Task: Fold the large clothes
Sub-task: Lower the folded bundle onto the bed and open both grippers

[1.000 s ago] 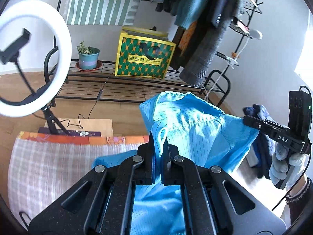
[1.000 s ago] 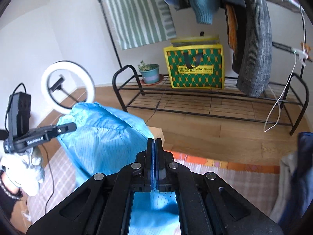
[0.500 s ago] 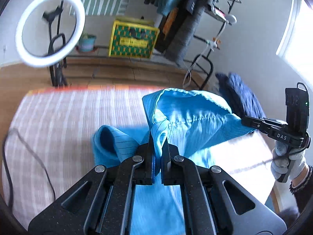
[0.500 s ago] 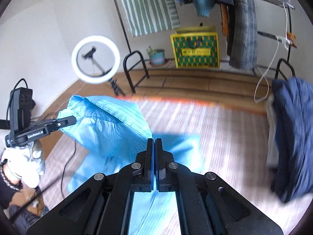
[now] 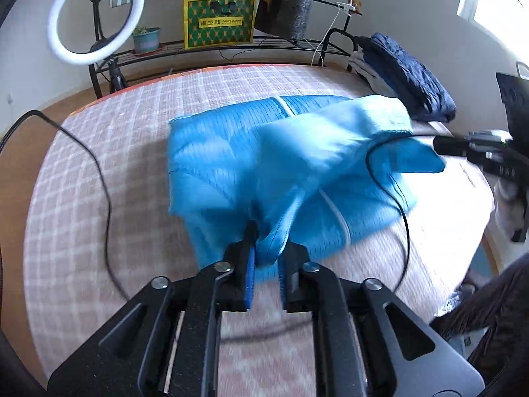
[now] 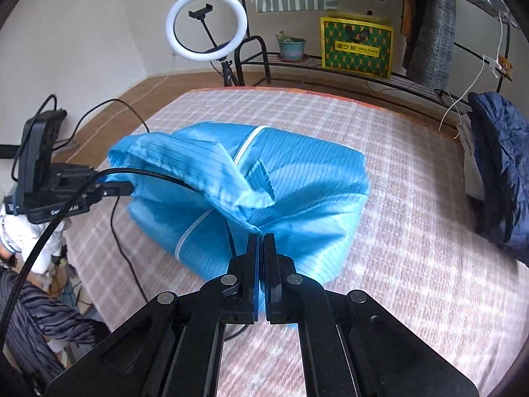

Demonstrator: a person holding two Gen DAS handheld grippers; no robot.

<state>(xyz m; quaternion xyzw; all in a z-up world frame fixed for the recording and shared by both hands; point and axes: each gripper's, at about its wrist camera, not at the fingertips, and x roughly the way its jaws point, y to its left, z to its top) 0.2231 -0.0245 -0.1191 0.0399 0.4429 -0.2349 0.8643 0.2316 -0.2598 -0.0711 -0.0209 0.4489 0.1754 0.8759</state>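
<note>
You are now laying the blue garment (image 5: 251, 152), carried over from above the checked bed cover (image 5: 99, 198), doubled onto that cover's middle, your left gripper (image 5: 264, 248) opening around its bunched edge while your right gripper (image 6: 261, 248) is clamping a fold, finishing this fold.

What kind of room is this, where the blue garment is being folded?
Most likely a room in a home, set up for filming. A clothes rack hung with garments stands at the wall, a potted plant sits on its low shelf, and a ring light stands beside the checked cloth.
</note>
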